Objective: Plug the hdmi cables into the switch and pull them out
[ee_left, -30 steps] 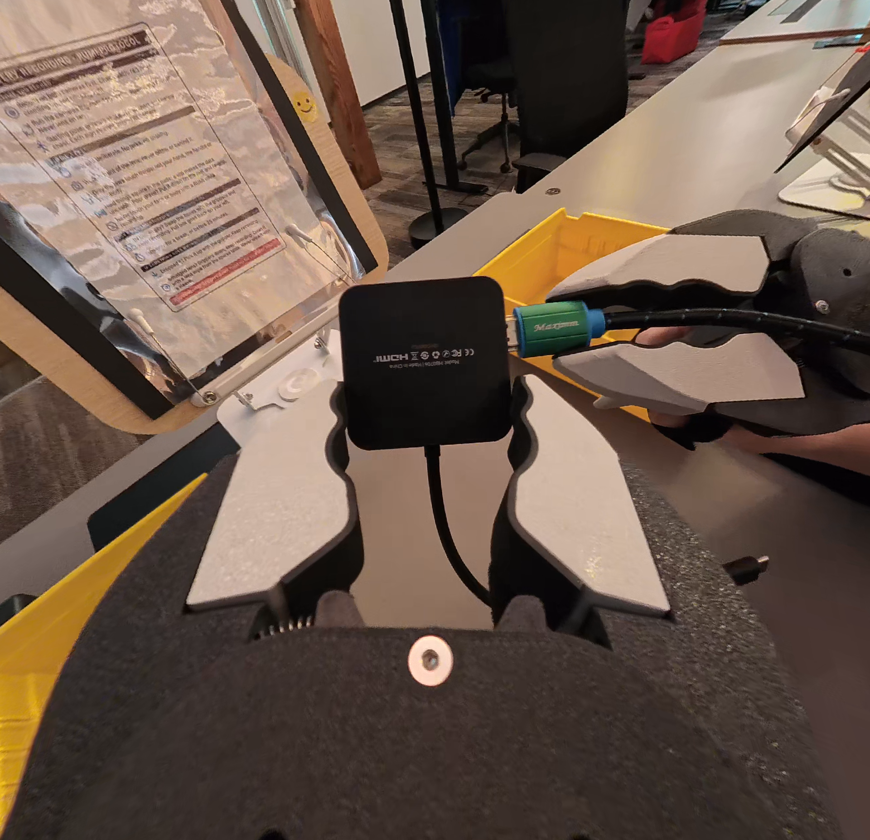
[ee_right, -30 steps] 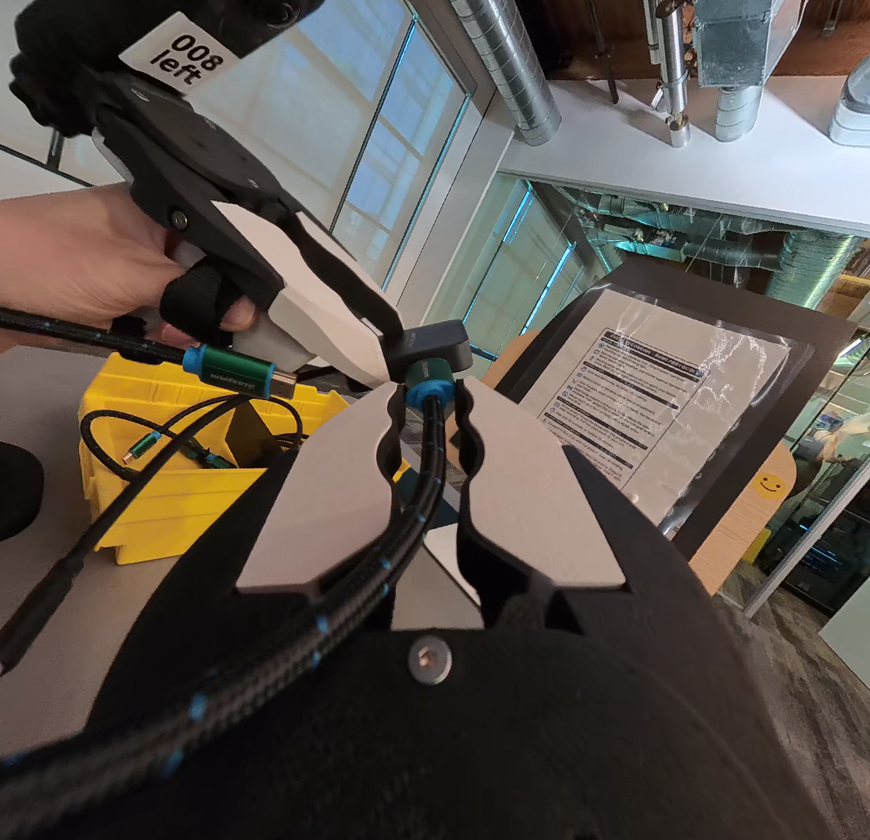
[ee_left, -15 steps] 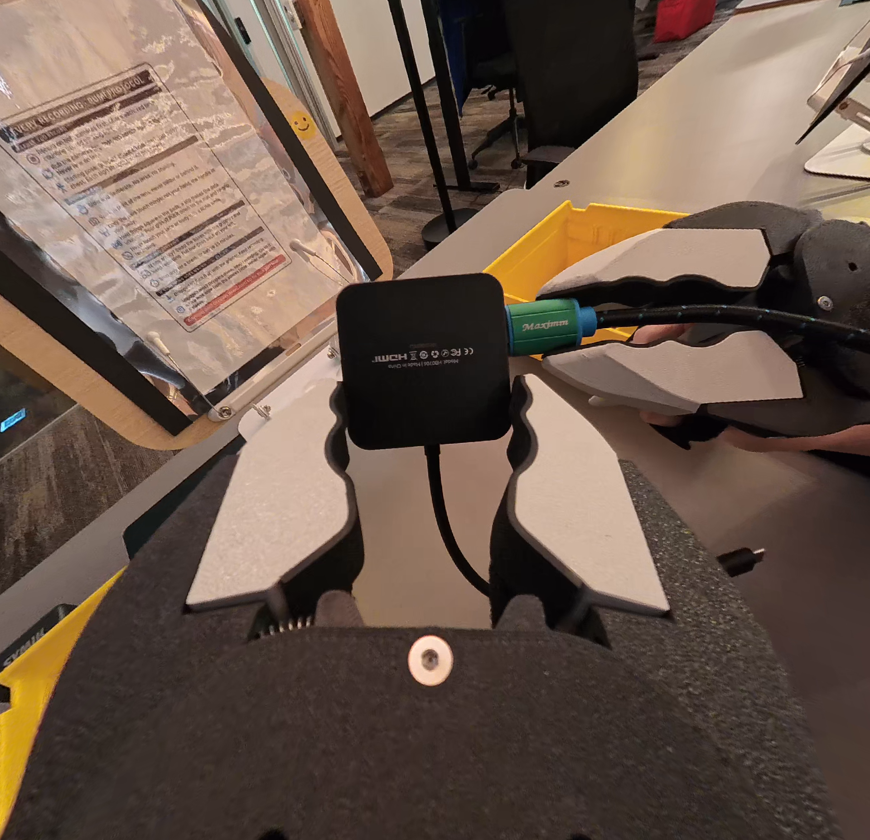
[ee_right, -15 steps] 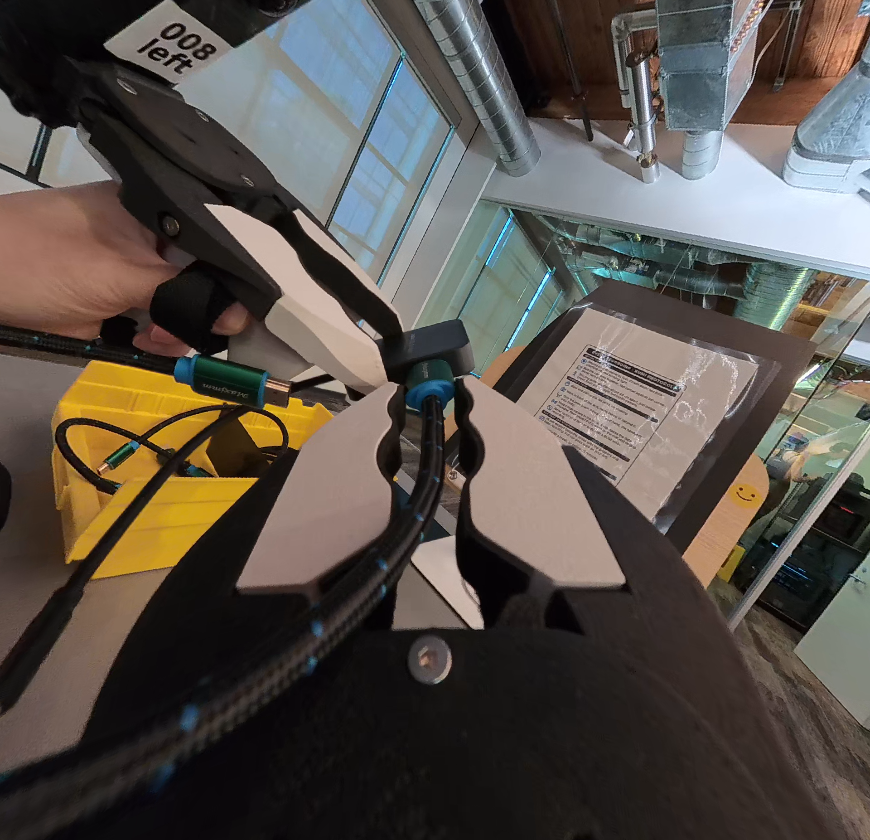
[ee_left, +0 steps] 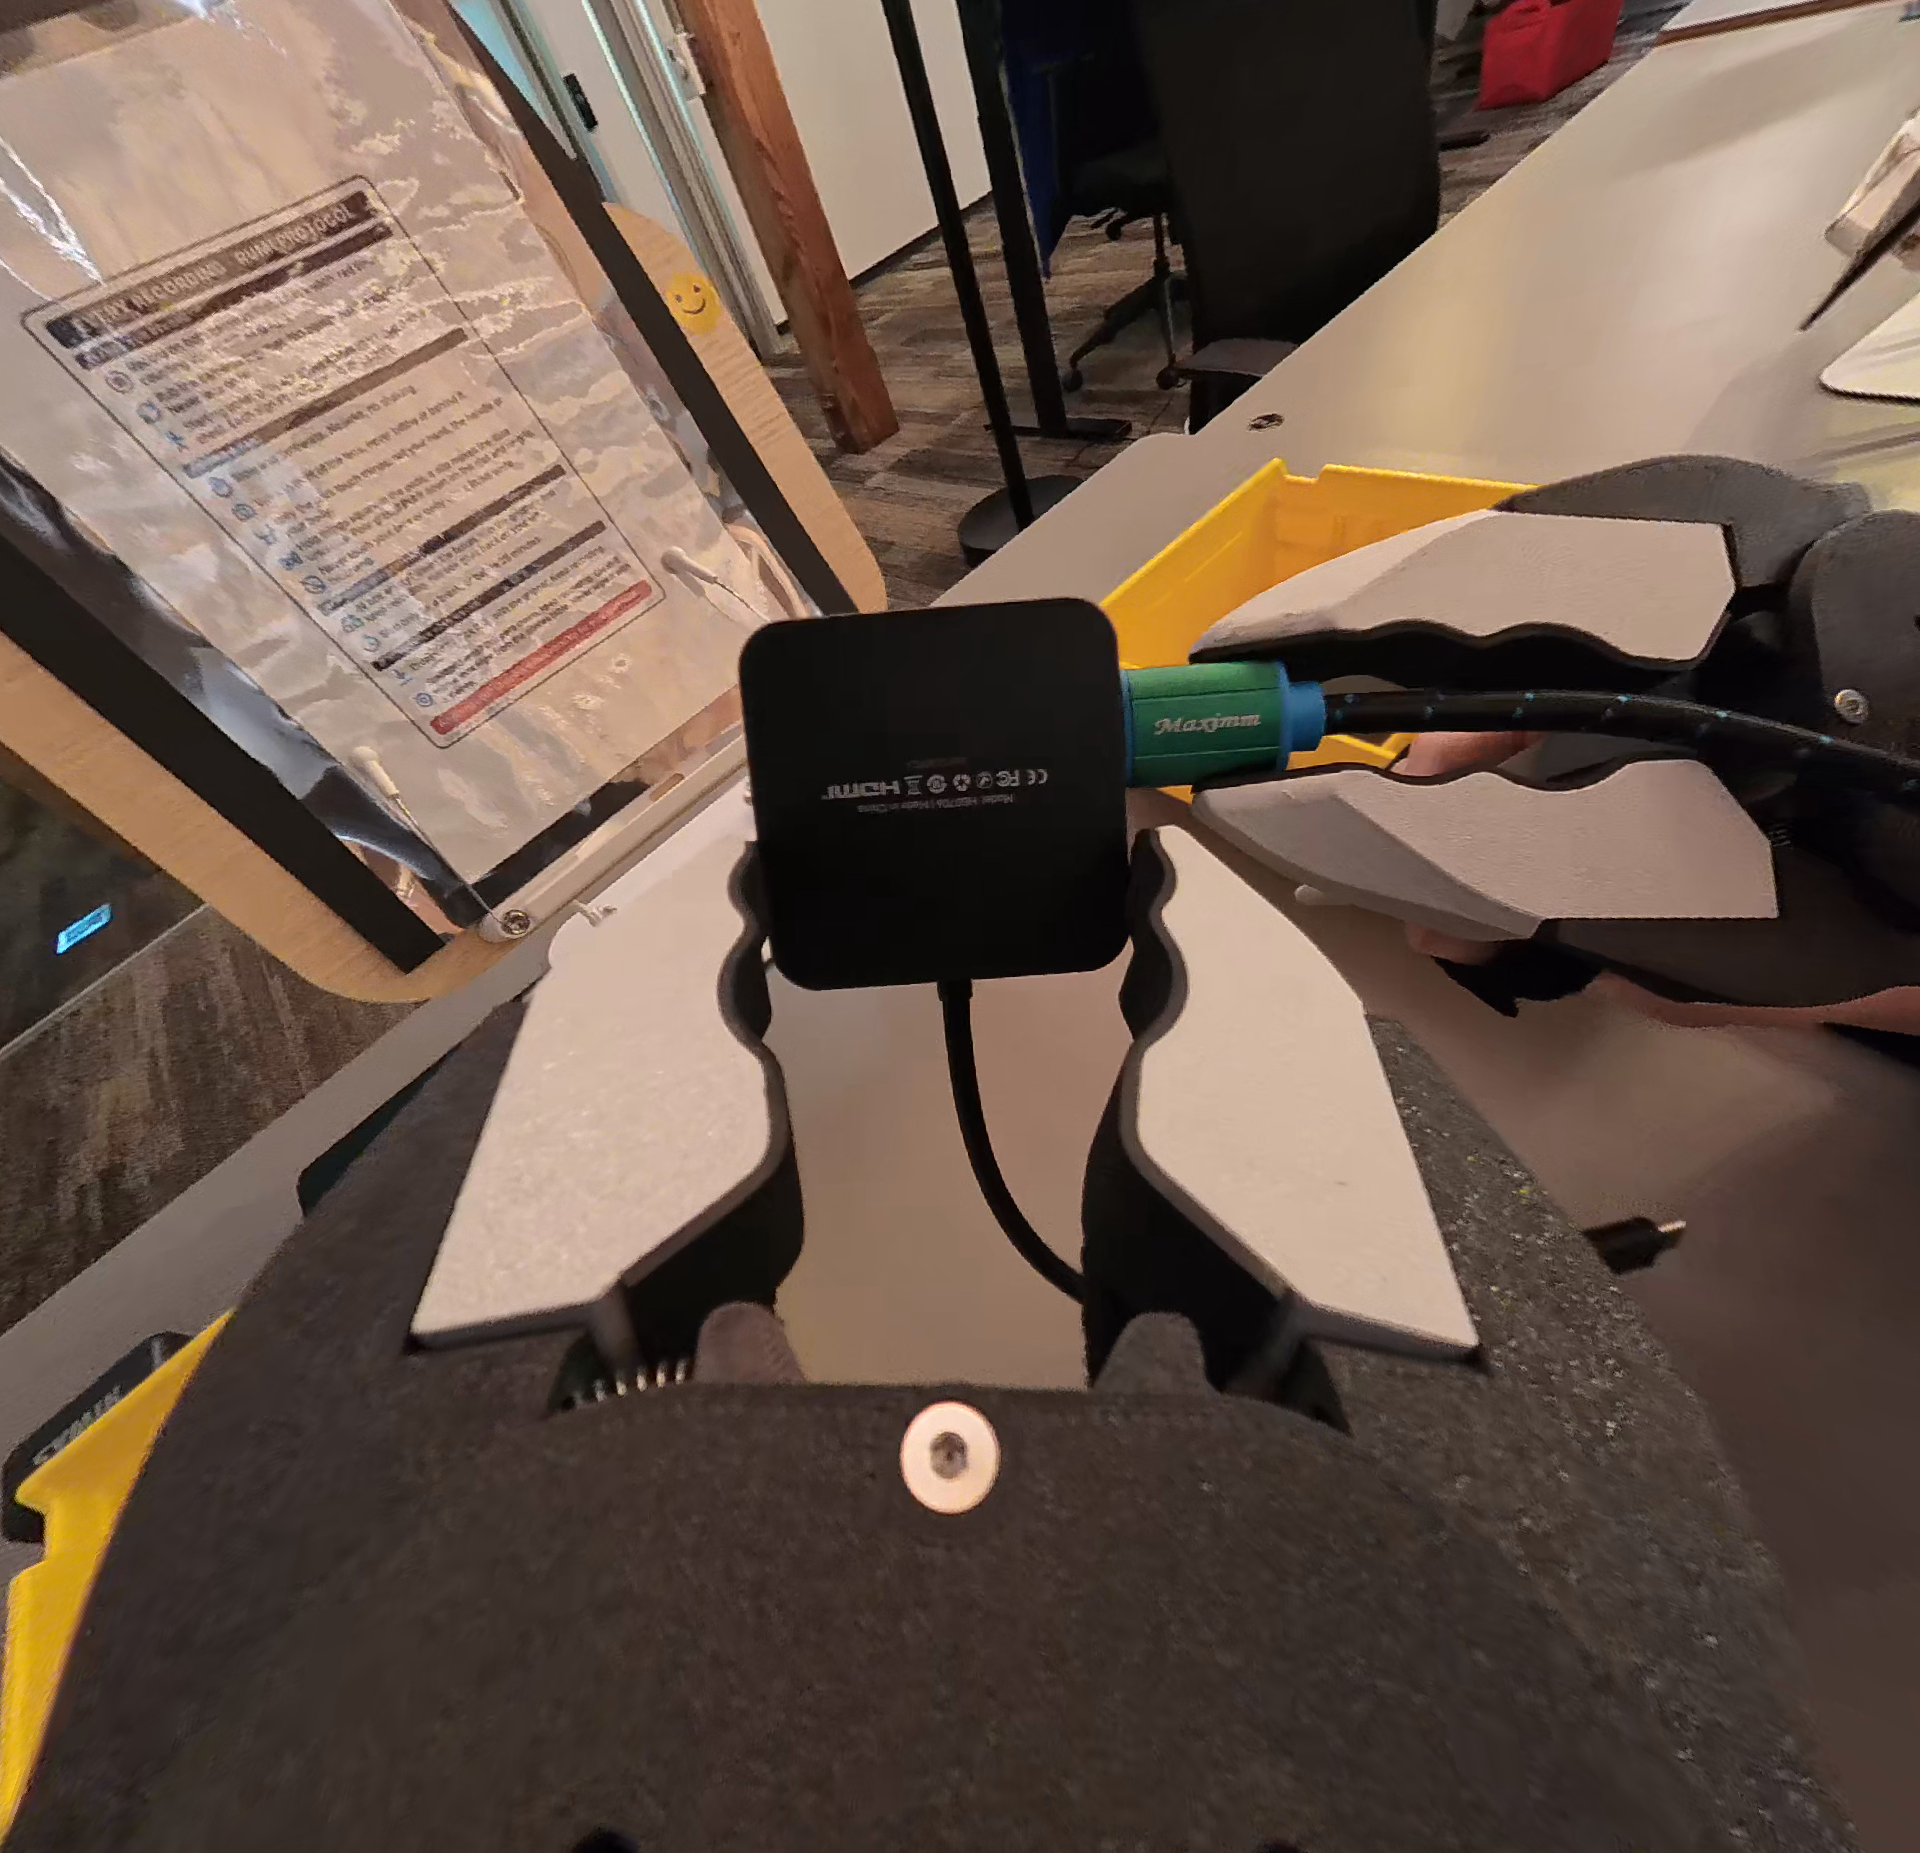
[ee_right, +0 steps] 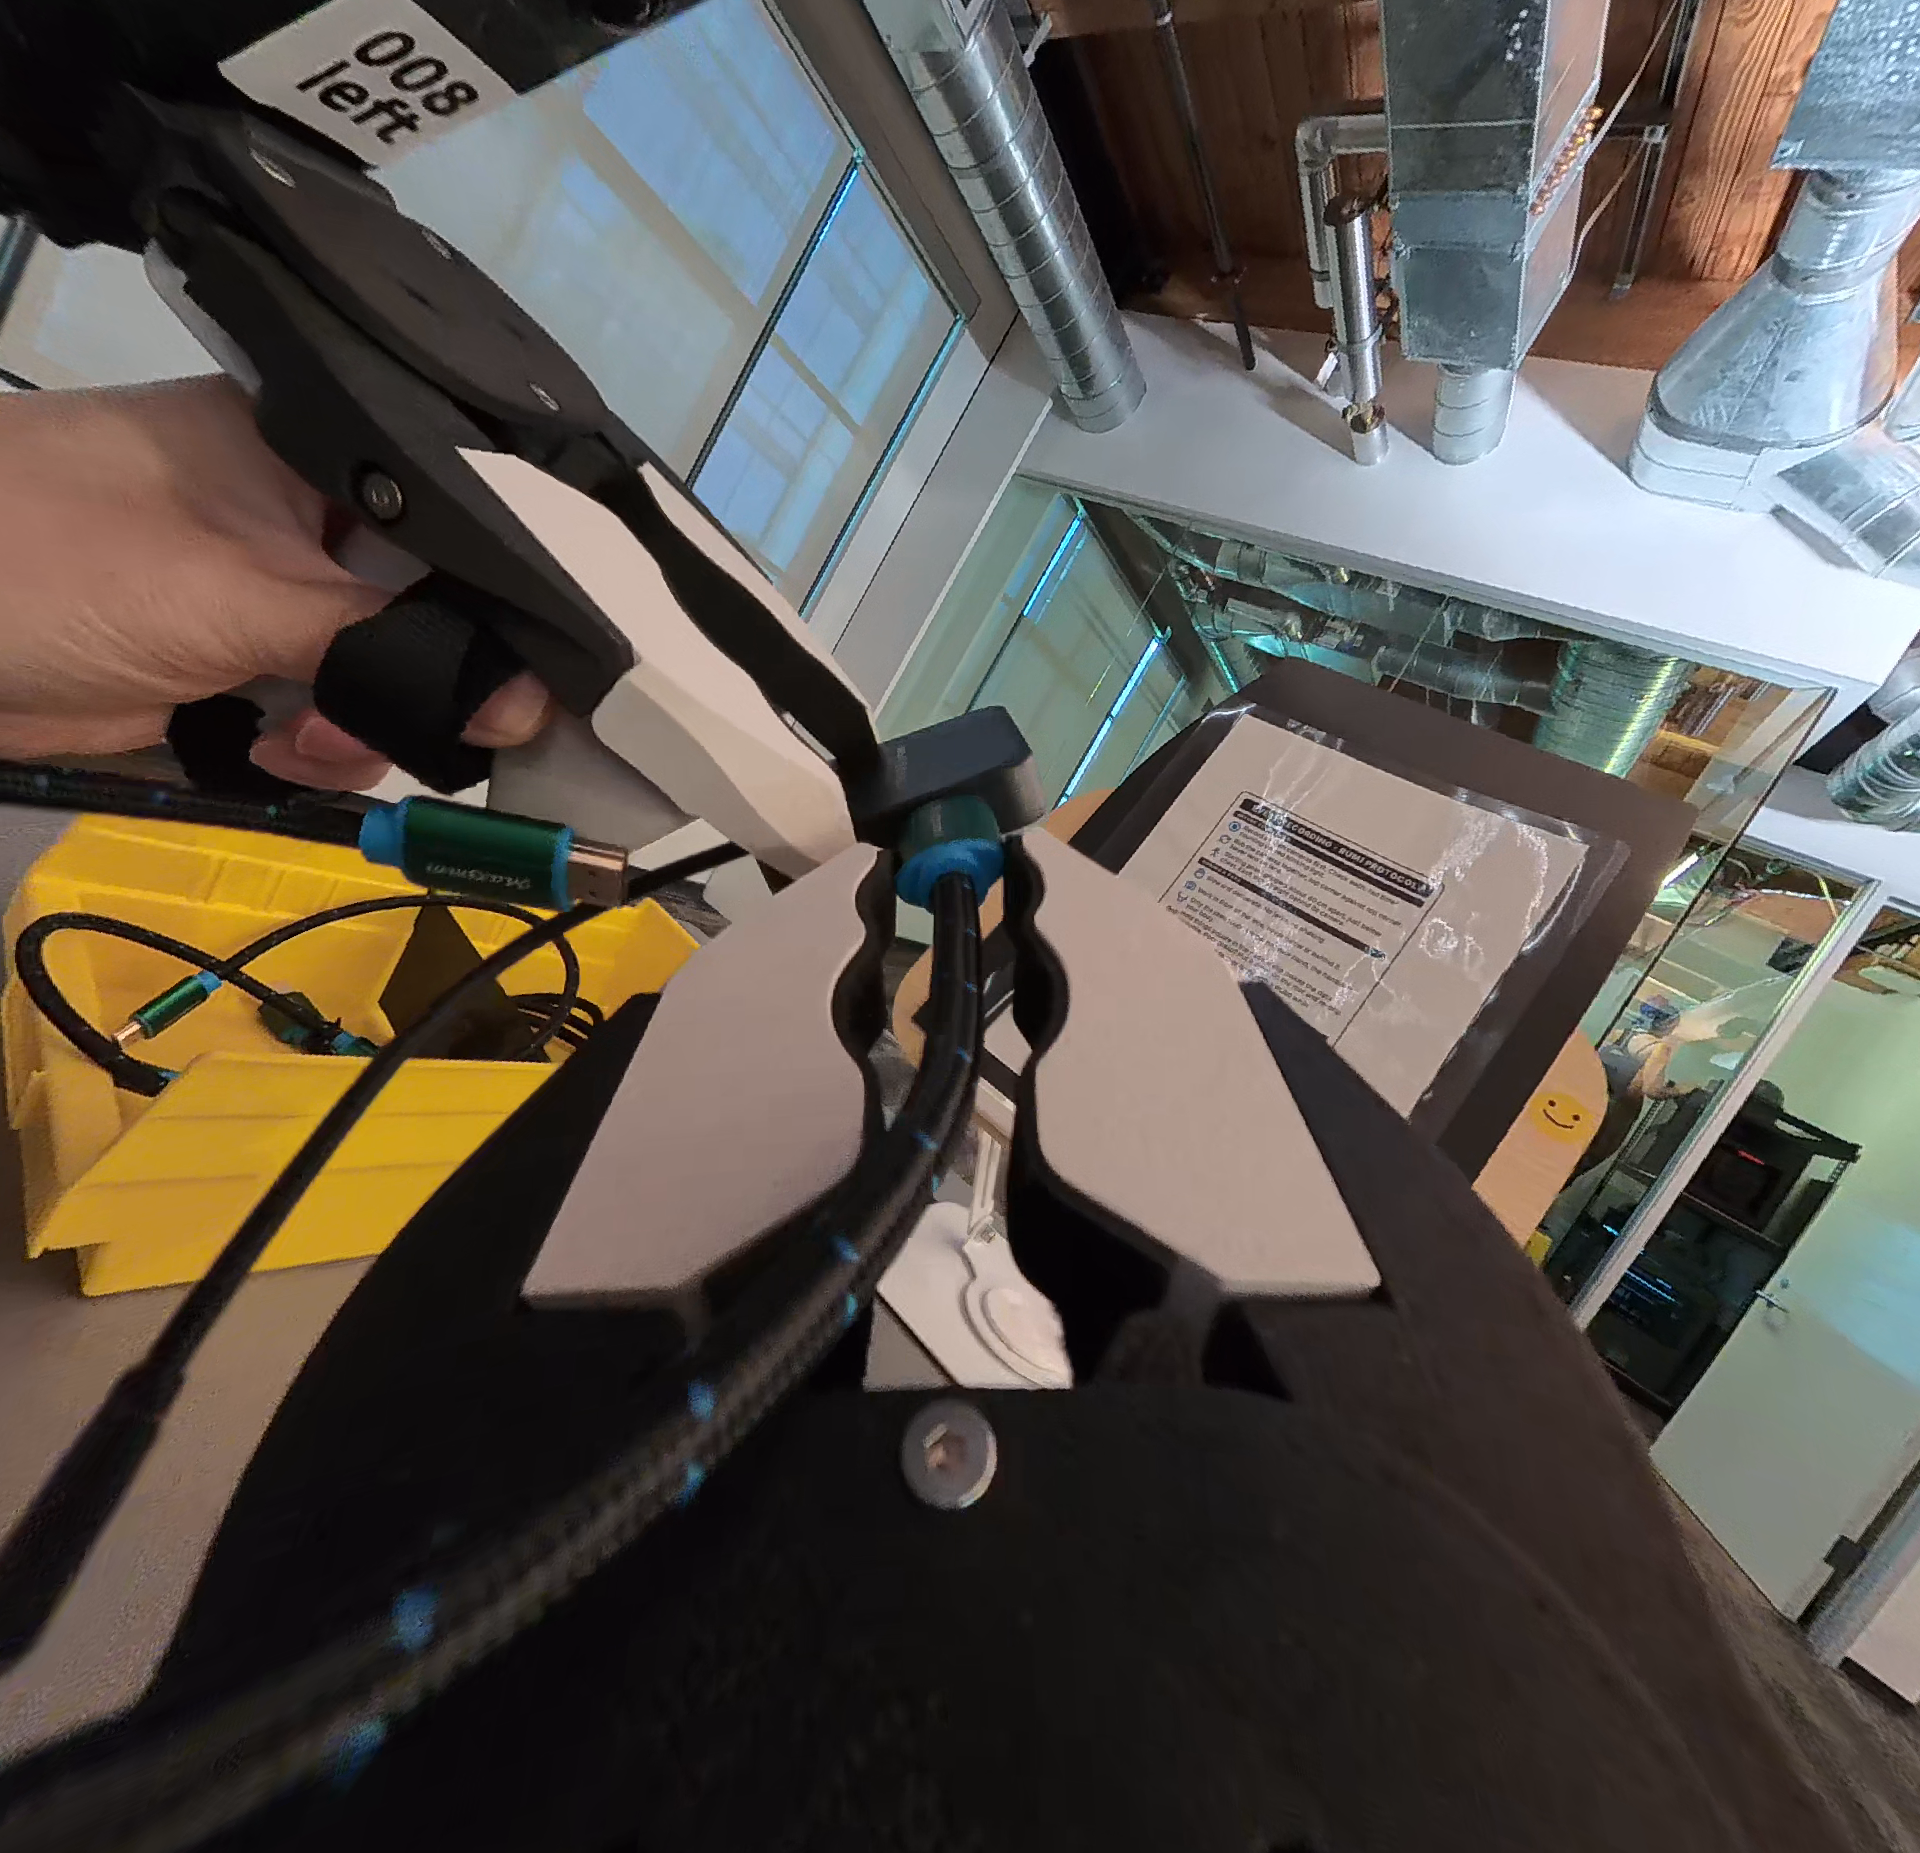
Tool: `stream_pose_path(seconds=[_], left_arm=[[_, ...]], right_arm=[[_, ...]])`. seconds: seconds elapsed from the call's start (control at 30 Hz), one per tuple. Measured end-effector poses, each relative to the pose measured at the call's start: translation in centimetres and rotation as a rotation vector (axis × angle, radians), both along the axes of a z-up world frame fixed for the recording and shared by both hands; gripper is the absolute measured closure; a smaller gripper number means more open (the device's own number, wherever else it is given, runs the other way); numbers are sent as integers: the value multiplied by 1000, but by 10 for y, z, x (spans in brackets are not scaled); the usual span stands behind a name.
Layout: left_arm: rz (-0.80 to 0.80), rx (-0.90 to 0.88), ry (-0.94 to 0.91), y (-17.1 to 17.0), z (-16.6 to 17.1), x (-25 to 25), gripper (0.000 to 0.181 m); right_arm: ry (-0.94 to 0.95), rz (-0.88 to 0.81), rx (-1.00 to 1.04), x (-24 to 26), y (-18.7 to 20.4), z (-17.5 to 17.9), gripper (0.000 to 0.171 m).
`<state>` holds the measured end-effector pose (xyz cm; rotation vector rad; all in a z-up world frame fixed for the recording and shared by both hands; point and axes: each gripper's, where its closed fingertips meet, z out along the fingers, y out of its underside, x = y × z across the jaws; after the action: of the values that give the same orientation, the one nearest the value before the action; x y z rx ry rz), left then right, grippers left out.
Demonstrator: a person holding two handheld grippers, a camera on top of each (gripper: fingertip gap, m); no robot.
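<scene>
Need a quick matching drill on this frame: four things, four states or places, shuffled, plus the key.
Things:
1. black HDMI switch
2. green HDMI plug
3. loose green HDMI plug
4. yellow bin

States or places:
A. holds coiled cables, on the table
B. clamped between the left gripper's fingers
C. seated in the switch's side port, between the right gripper's fingers
D. unplugged, metal tip bare, near the person's hand

Pairs: 1-B, 2-C, 3-D, 4-A

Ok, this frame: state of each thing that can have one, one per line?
switch: held off the table, clamped by the left hand-held gripper
green HDMI plug: seated in the switch's side port
right hand-held gripper: shut on the plug's cable
second green HDMI plug: unplugged, metal tip bare
yellow bin: open, cables inside
</scene>
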<state>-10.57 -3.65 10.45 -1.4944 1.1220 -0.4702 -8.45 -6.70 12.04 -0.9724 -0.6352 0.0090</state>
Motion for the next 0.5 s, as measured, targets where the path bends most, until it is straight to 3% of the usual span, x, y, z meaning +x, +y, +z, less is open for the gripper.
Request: stream_pose_path(seconds=[0.17, 0.33, 0.4, 0.5], left_arm=[[-12, -28, -57, 8, 5, -5, 114], [-23, -18, -76, 9, 16, -23, 114], [-90, -13, -30, -1, 12, -23, 115], [-134, -7, 71, -10, -1, -18, 114]], right_arm=[[-101, 75, -61, -3, 7, -3, 147], [-406, 71, -87, 3, 20, -29, 140], [-494, -36, -20, 18, 28, -27, 130], [-629, -66, 151, 21, 13, -20, 121]])
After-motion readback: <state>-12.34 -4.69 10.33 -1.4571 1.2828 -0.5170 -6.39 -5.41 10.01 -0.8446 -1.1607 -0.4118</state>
